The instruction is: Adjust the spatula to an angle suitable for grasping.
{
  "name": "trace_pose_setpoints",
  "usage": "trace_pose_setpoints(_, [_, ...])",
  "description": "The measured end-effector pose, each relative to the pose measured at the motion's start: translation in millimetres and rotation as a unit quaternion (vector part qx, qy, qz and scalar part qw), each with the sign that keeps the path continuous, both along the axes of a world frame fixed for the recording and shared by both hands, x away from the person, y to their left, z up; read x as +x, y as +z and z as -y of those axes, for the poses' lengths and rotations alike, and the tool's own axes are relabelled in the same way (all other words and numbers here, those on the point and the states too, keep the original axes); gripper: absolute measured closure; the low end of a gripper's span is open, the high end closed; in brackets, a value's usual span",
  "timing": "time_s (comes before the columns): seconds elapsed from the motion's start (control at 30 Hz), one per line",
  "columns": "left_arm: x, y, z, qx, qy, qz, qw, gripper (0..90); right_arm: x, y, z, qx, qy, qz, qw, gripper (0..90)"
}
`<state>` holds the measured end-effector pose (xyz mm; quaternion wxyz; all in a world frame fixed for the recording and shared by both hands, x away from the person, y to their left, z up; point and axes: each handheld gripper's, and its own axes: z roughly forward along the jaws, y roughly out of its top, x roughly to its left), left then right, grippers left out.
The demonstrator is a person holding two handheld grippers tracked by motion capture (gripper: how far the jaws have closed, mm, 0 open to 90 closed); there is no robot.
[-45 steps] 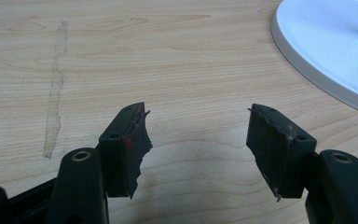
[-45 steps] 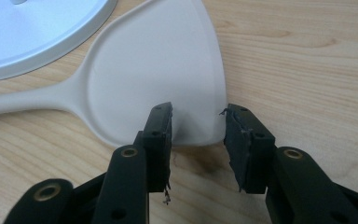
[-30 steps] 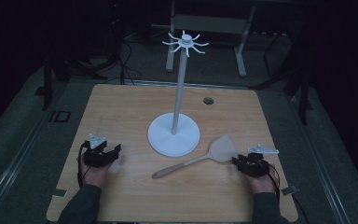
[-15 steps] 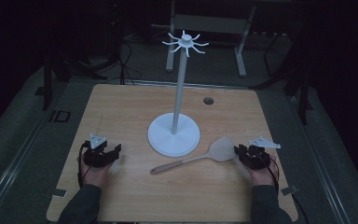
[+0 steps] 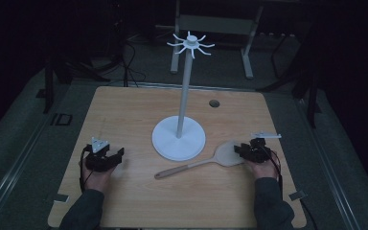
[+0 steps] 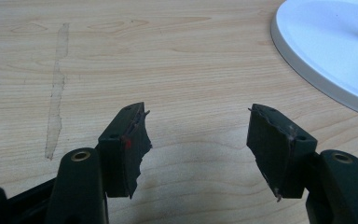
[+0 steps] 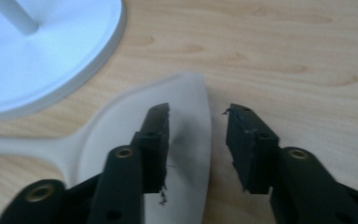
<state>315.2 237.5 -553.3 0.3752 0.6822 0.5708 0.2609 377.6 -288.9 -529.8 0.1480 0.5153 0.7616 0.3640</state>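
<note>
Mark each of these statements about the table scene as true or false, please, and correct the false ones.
1. The spatula lies flat on the table. True.
2. The right gripper is clamped shut on the spatula's handle. False: its jaws stand apart over the edge of the wide blade, and they have just been opening.
3. The left gripper holds nothing. True: its jaws are open over bare wood.
4. The spatula hangs from a hook of the white stand. False: the hooks at the top are bare.
5. The stand's round base rests between the two grippers. True.
</note>
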Motion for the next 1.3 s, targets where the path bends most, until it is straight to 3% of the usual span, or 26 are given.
trace_pose_setpoints(0.07, [0.1, 0.0, 0.3, 0.001, 0.0, 0.0, 1.0, 38.0, -4.4, -0.7, -1.1, 0.004, 0.008, -0.009, 0.9999, 62.6])
trace_pose_setpoints(0.17, [0.0, 0.1, 0.3, 0.002, 0.001, 0.0, 1.0, 38.1, -11.5, -0.3, -2.2, -0.009, 0.005, -0.006, 0.9999, 64.8])
trace_pose_setpoints(0.27, [0.5, -0.5, 0.2, -0.002, 0.001, -0.001, 1.0, 38.0, -30.7, 2.8, -5.5, -0.023, 0.007, -0.003, 0.9997, 65.5])
trace_pose_setpoints(0.5, [0.2, -0.3, -0.8, -0.004, 0.002, 0.0, 1.0, 38.0, -56.0, -0.3, -11.3, -0.011, 0.014, -0.011, 0.9998, 63.9])
trace_pose_setpoints(0.53, [0.3, -0.3, -0.6, -0.004, 0.001, 0.0, 1.0, 38.0, -66.6, -2.1, -12.4, -0.008, 0.021, -0.013, 0.9997, 64.0])
trace_pose_setpoints(0.8, [0.3, -0.1, 0.6, -0.001, 0.001, -0.001, 1.0, 38.0, -105.7, -1.5, -20.3, -0.008, 0.048, -0.024, 0.9985, 64.0])
trace_pose_setpoints(1.03, [0.0, 0.2, -0.3, -0.003, 0.001, 0.0, 1.0, 38.0, -120.0, -0.6, -27.9, -0.018, 0.077, -0.026, 0.9965, 63.6])
trace_pose_setpoints(1.1, [-0.2, 0.4, -0.6, -0.004, 0.002, 0.001, 1.0, 38.0, -118.4, -0.2, -24.2, -0.019, 0.083, -0.017, 0.9962, 64.0])
trace_pose_setpoints(1.2, [-0.3, 0.4, -1.1, -0.005, 0.004, 0.001, 1.0, 38.0, -116.9, 9.2, -18.8, -0.014, 0.071, 0.02, 0.9972, 64.5])
trace_pose_setpoints(1.23, [0.2, -0.1, -0.8, -0.003, 0.002, 0.0, 1.0, 38.0, -114.6, 17.5, -17.8, -0.018, 0.066, 0.044, 0.9967, 63.2])
trace_pose_setpoints(1.3, [-0.2, 0.3, 0.0, -0.002, 0.001, 0.0, 1.0, 38.0, -110.3, 25.7, -18.8, -0.02, 0.072, 0.062, 0.9953, 62.7])
